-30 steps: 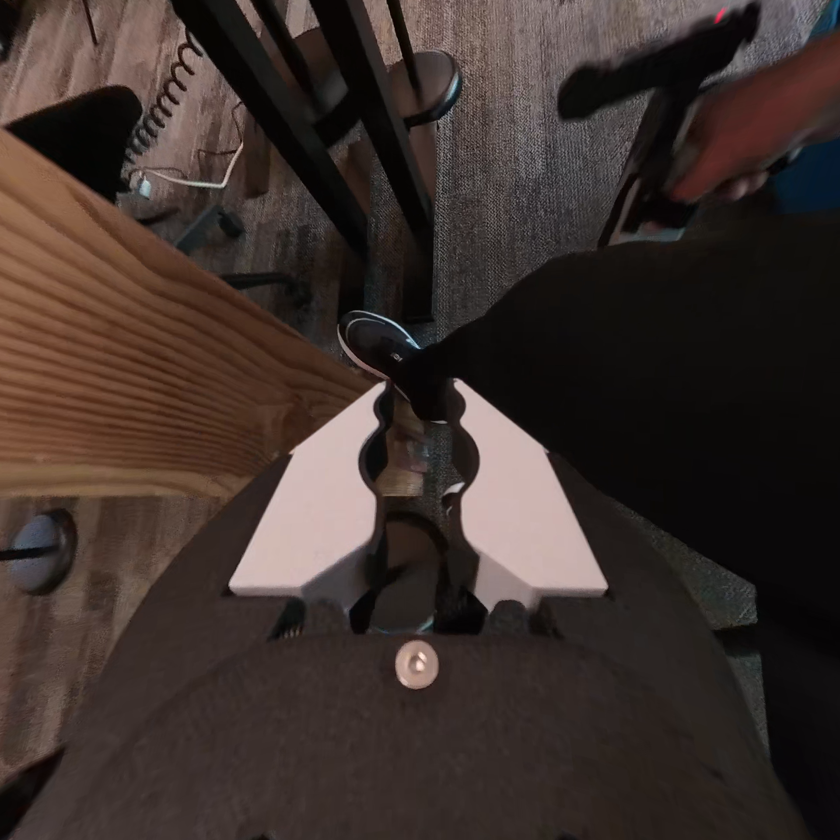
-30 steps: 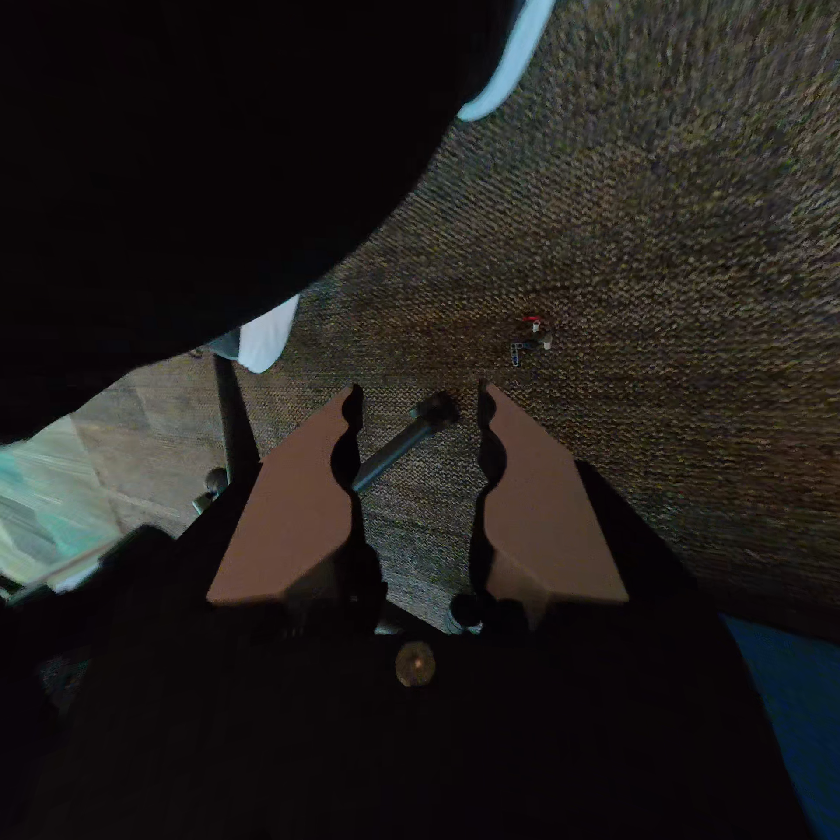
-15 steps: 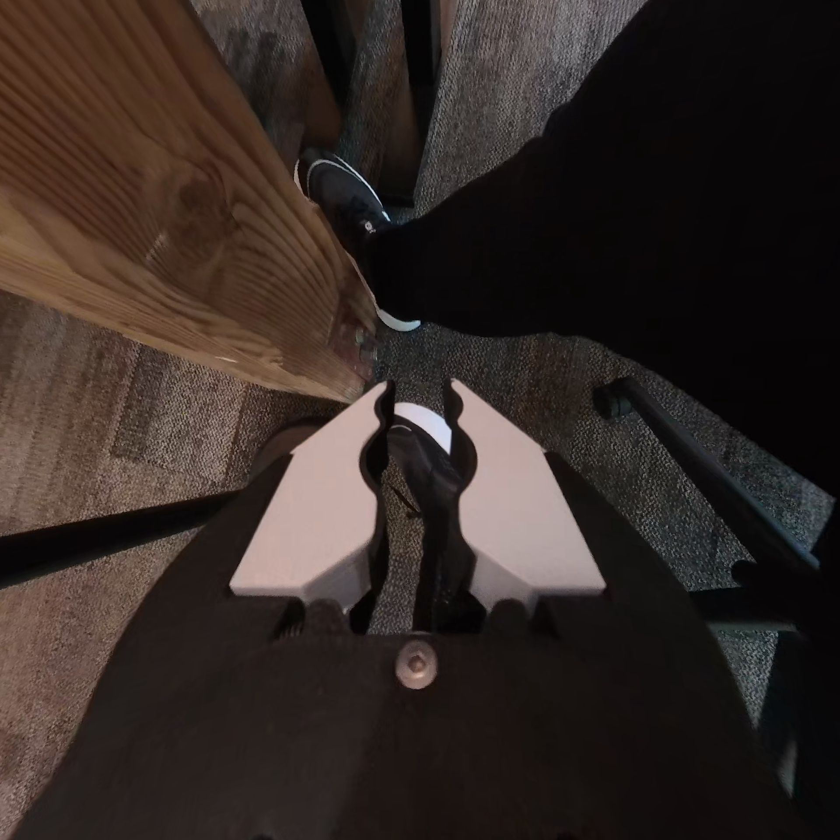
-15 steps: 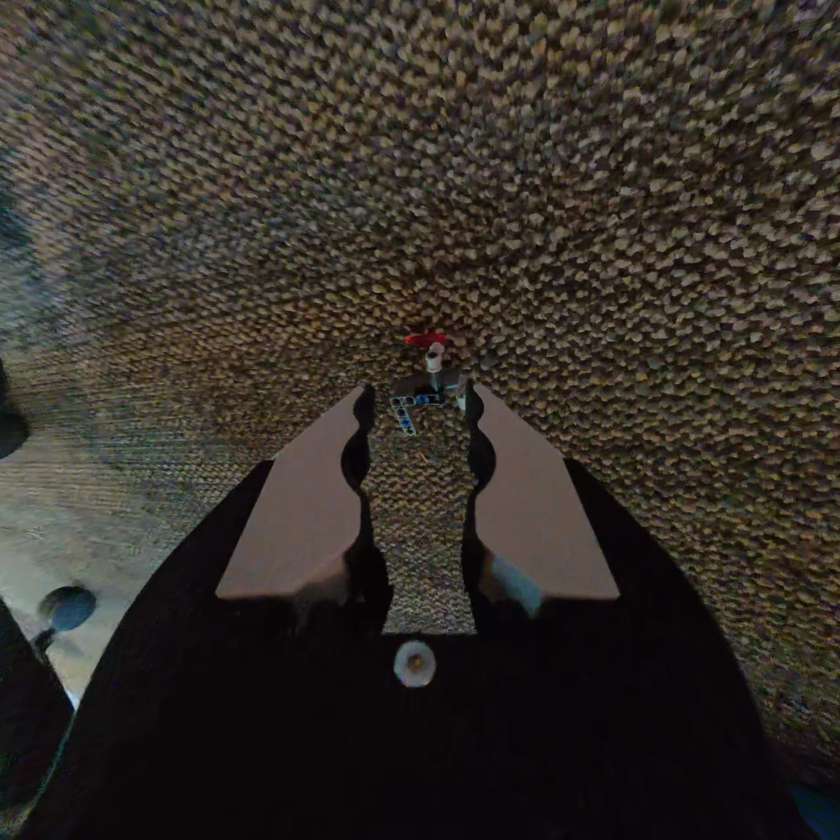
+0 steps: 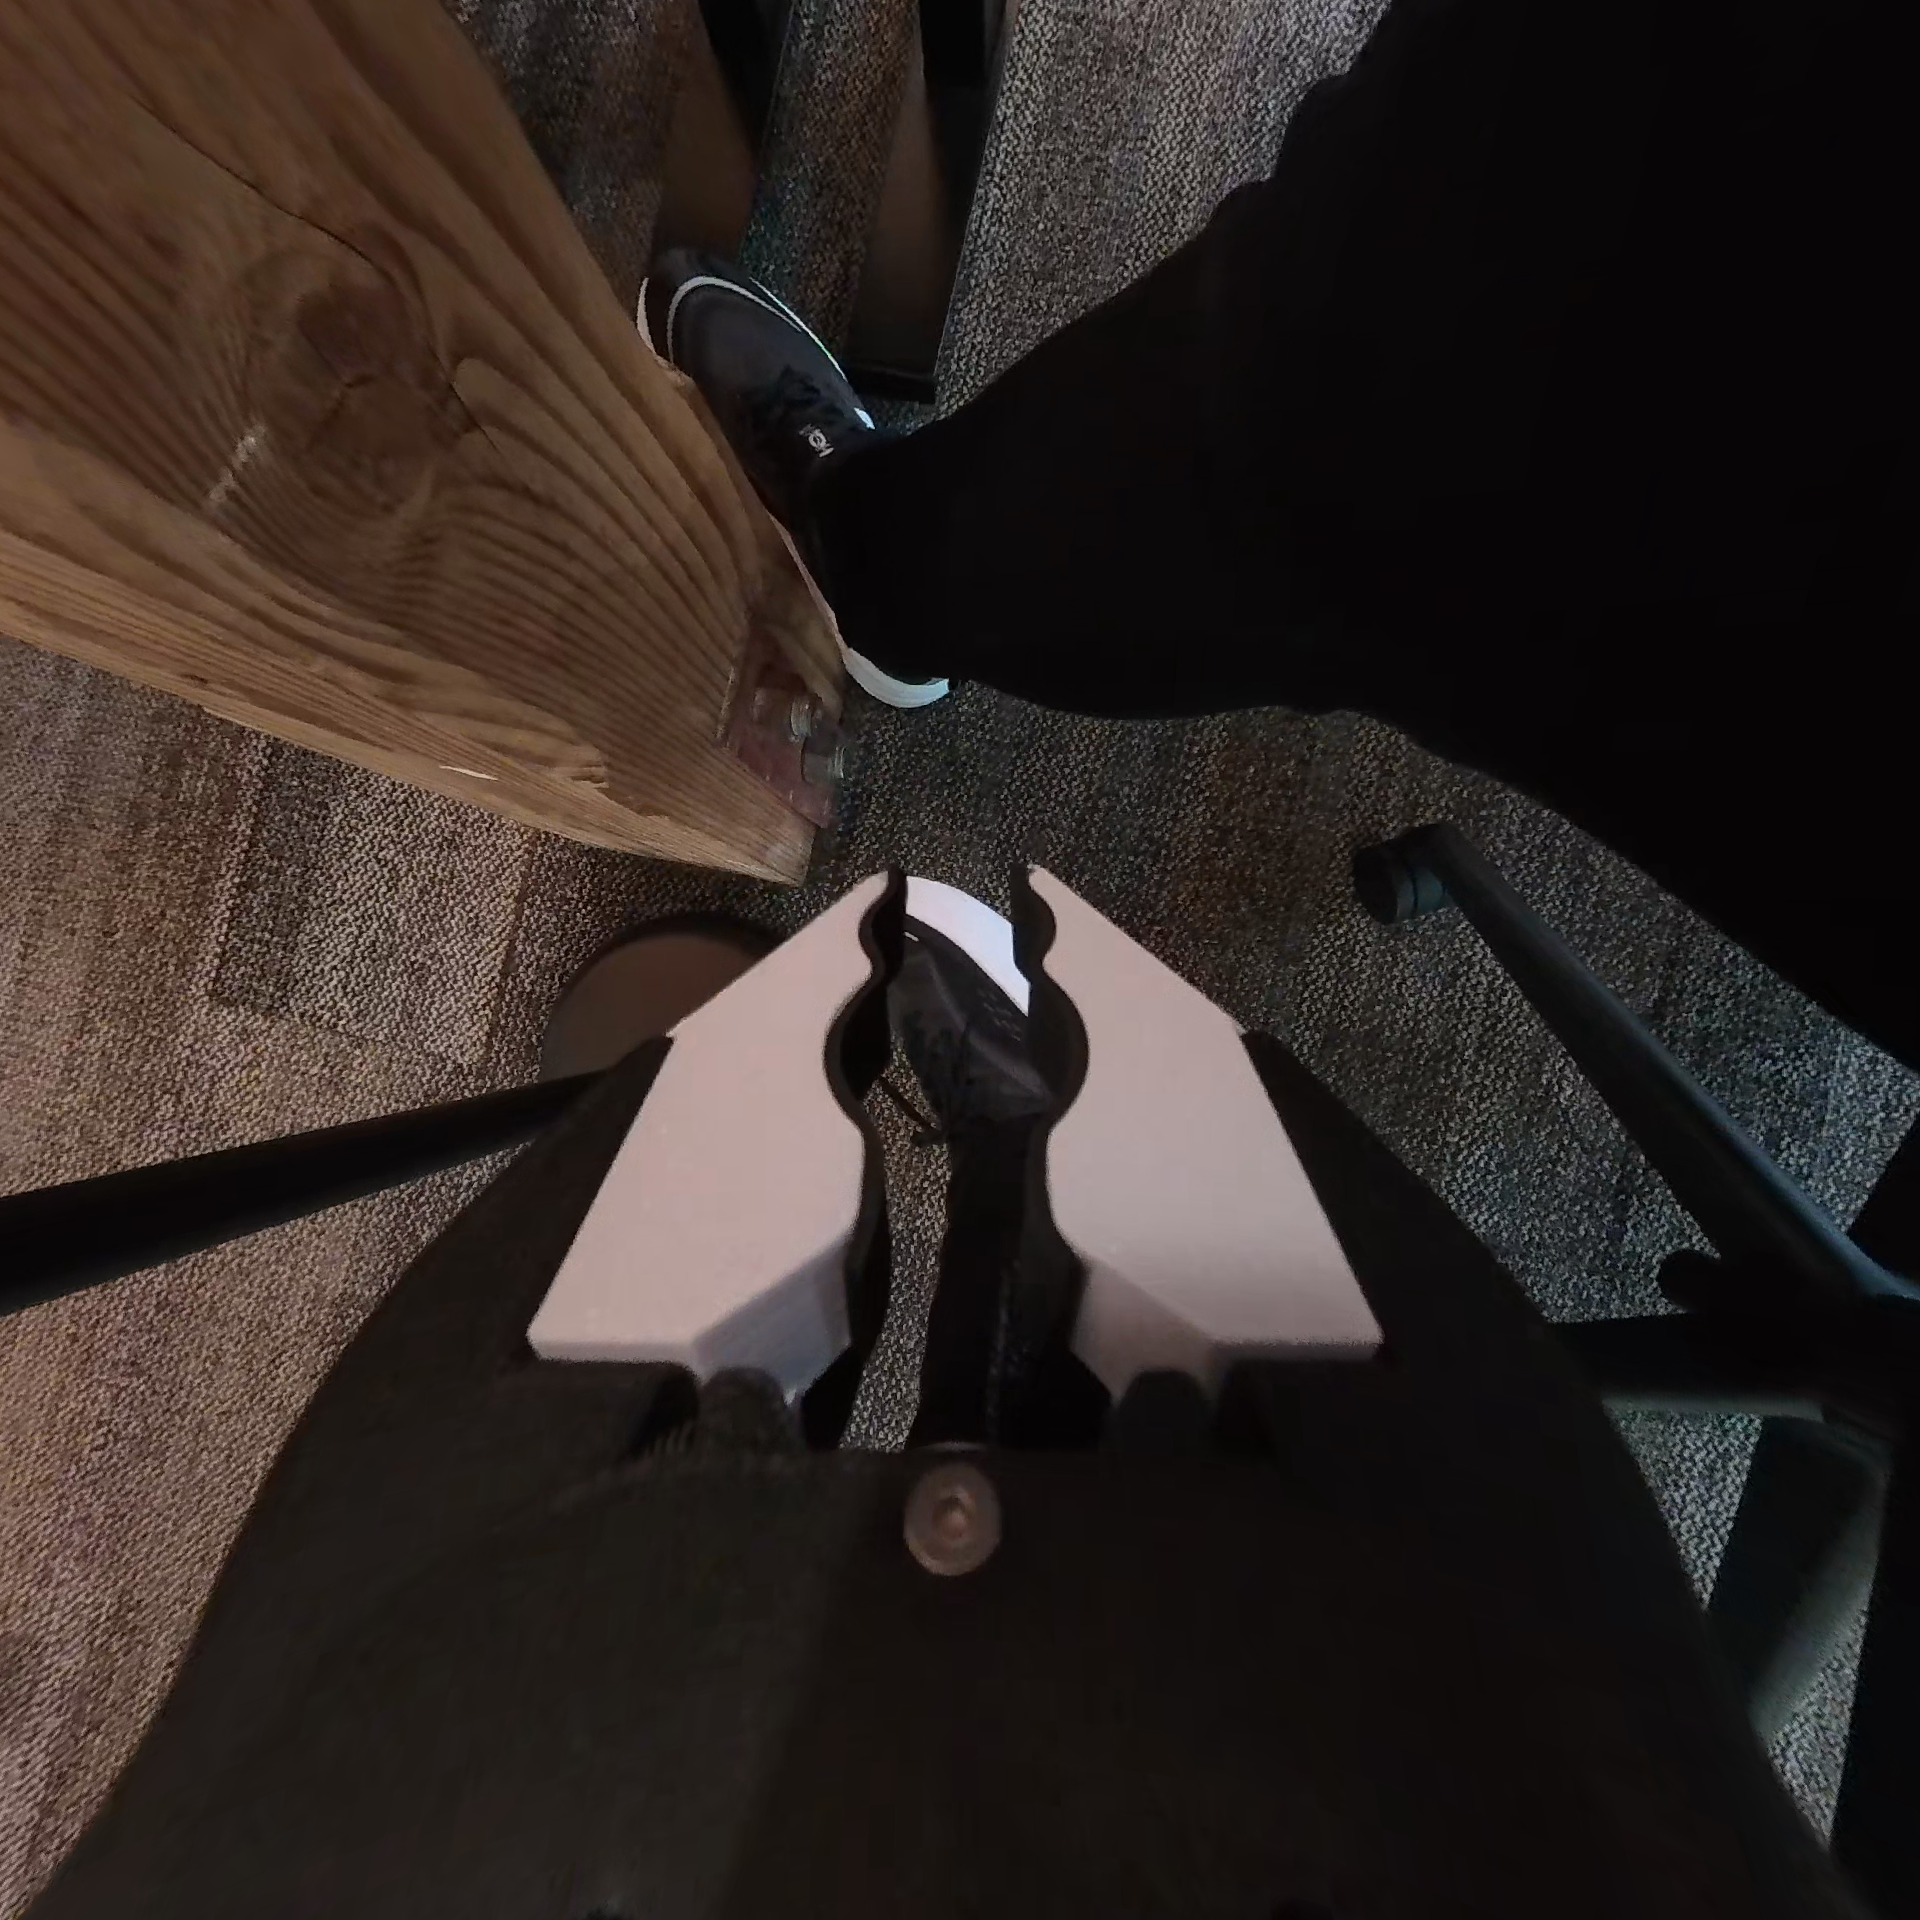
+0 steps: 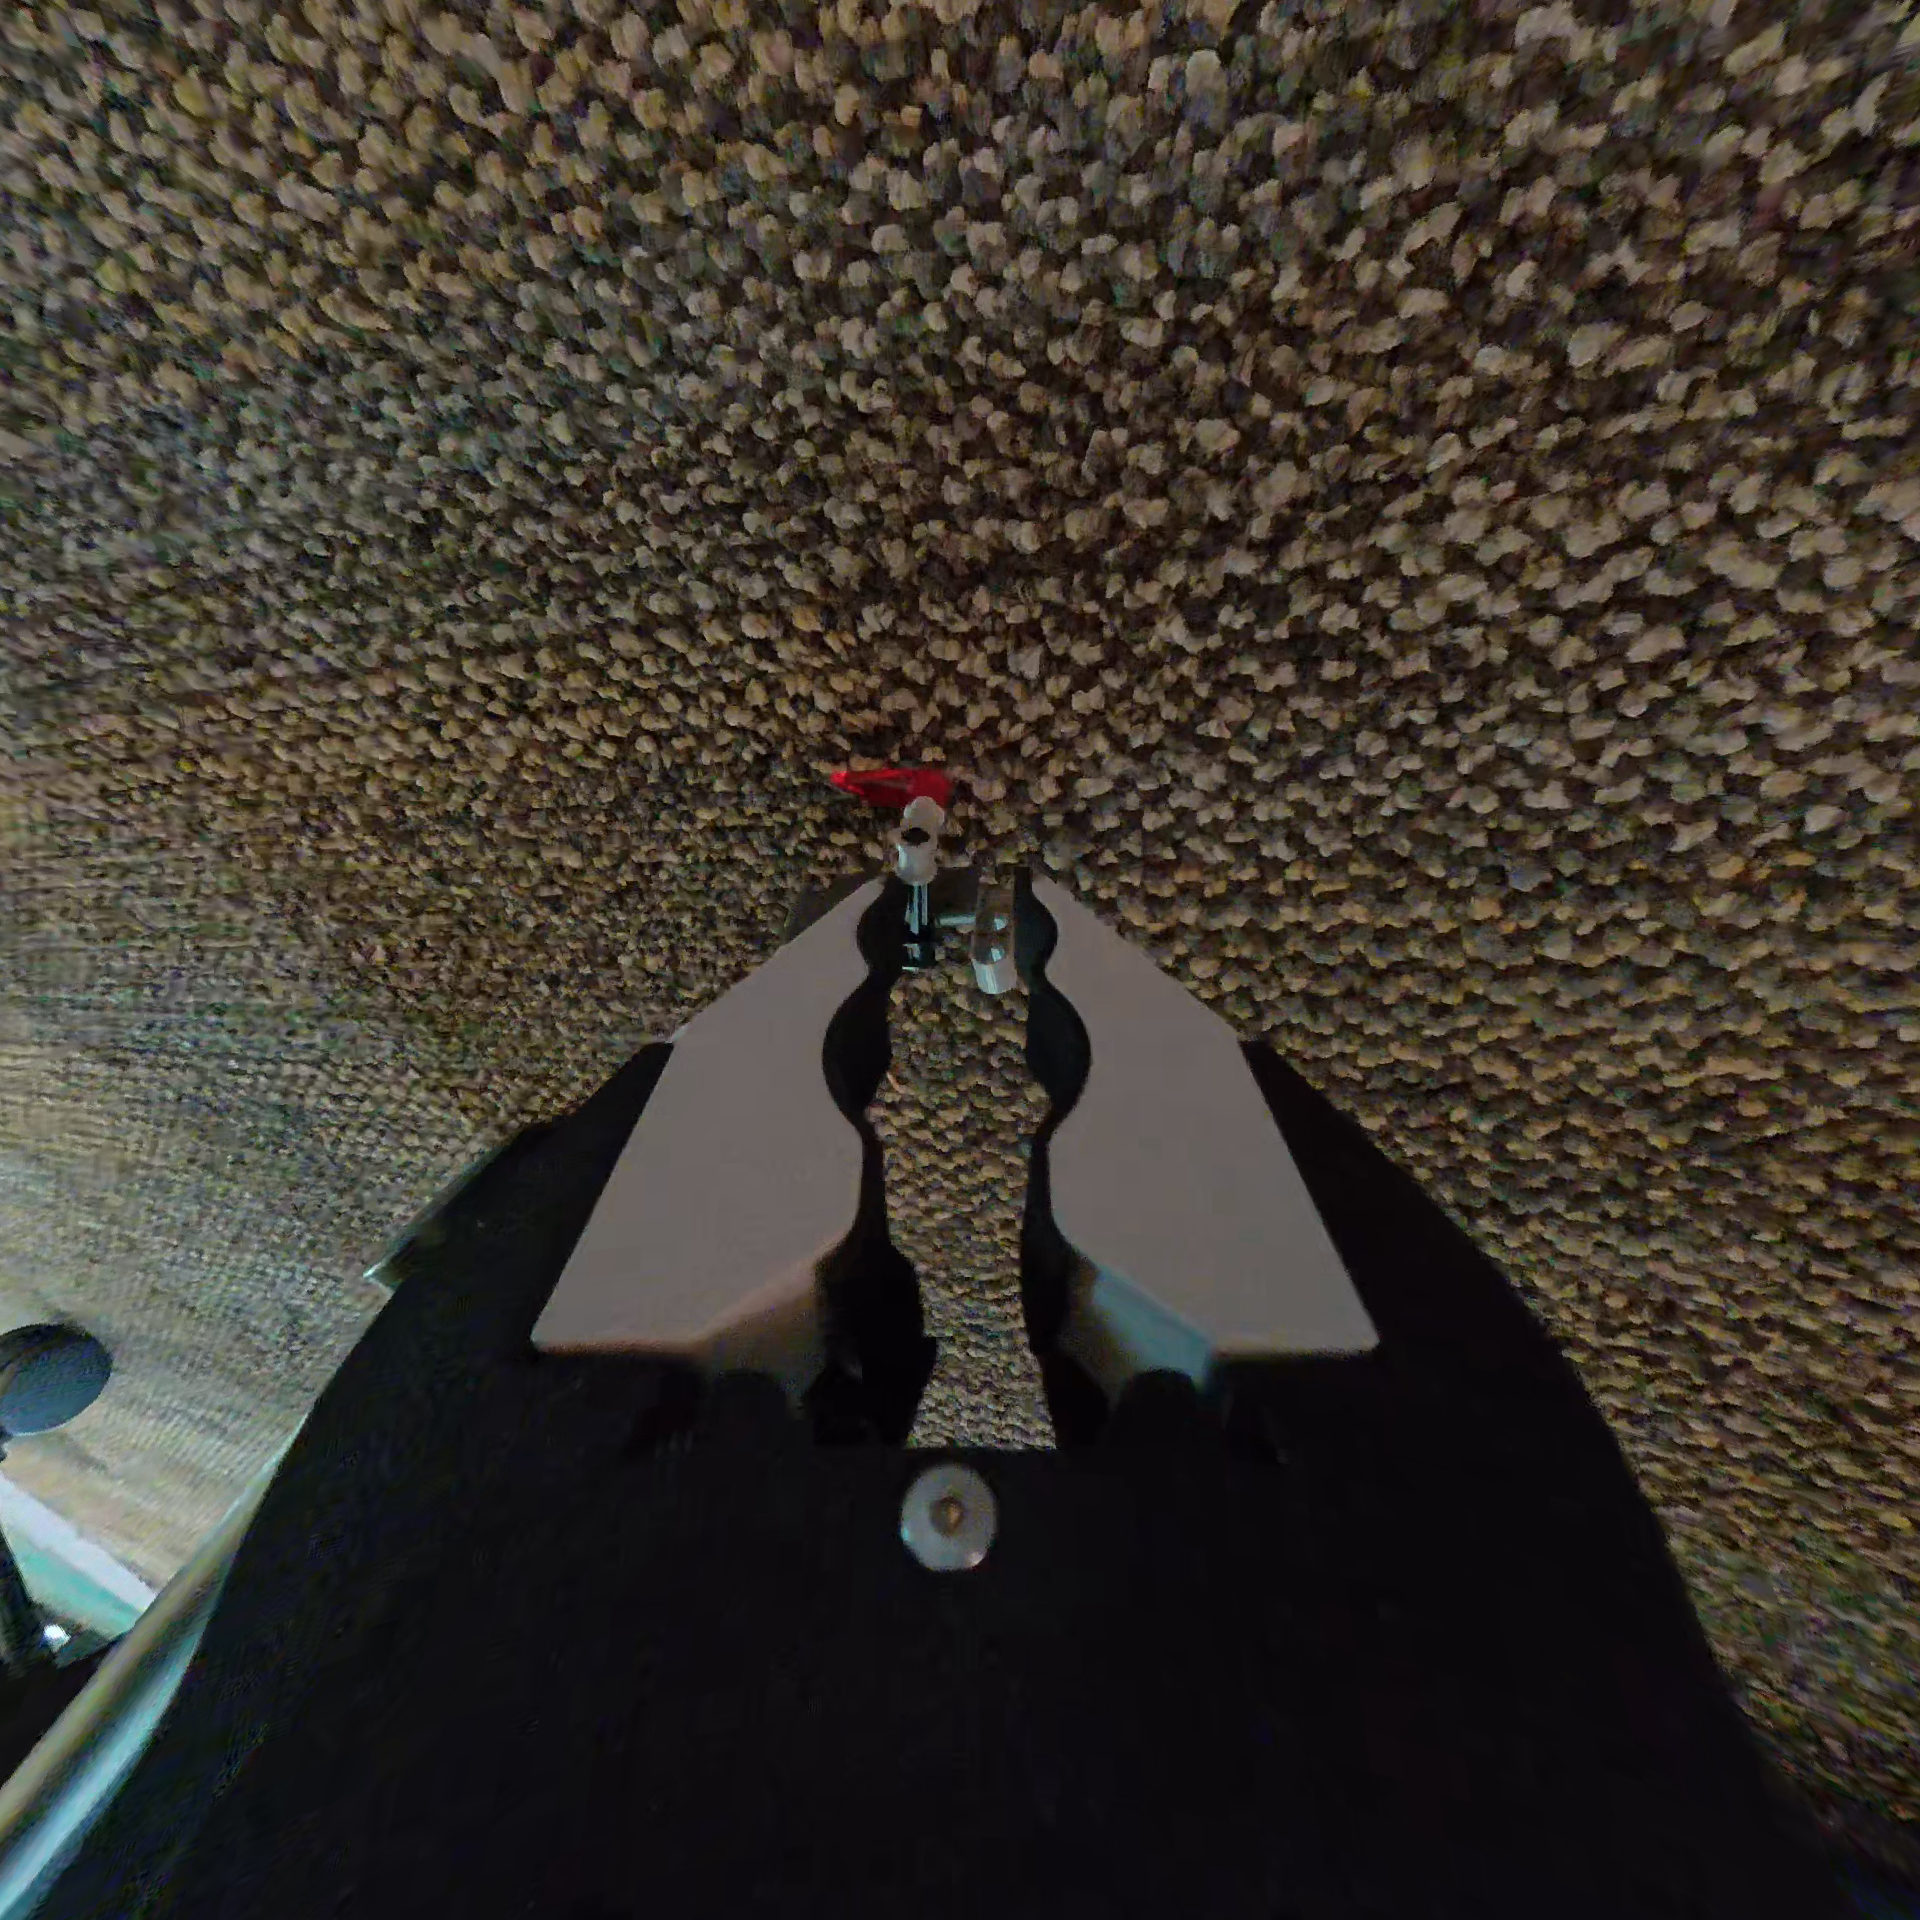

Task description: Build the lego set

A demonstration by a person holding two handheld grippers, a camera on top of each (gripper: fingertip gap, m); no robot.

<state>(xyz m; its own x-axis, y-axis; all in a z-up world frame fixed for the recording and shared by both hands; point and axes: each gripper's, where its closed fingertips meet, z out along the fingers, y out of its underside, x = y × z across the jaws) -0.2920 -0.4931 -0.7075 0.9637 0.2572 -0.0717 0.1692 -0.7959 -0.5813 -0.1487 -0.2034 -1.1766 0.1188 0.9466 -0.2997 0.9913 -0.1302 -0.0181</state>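
Note:
A small lego piece, with a red part, a white part and a grey beam, lies on the carpet in the right wrist view. My right gripper is down at the carpet, and its two tips press the piece's grey beam from both sides. A clear peg of the piece shows between the fingers. My left gripper hangs over the floor with a narrow gap between its fingers and holds nothing. No lego shows in the left wrist view.
A thick wooden table leg stands left of the left gripper. A person's black-trousered leg and black shoes are ahead. A chair base with a caster is at the right, a black rod at the left. Spacing between my two grippers at the tips: around 55 cm.
My right gripper has dropped to the carpet and its fingers have narrowed around the lego piece. My left gripper has tilted down toward the floor by the table leg, its gap unchanged.

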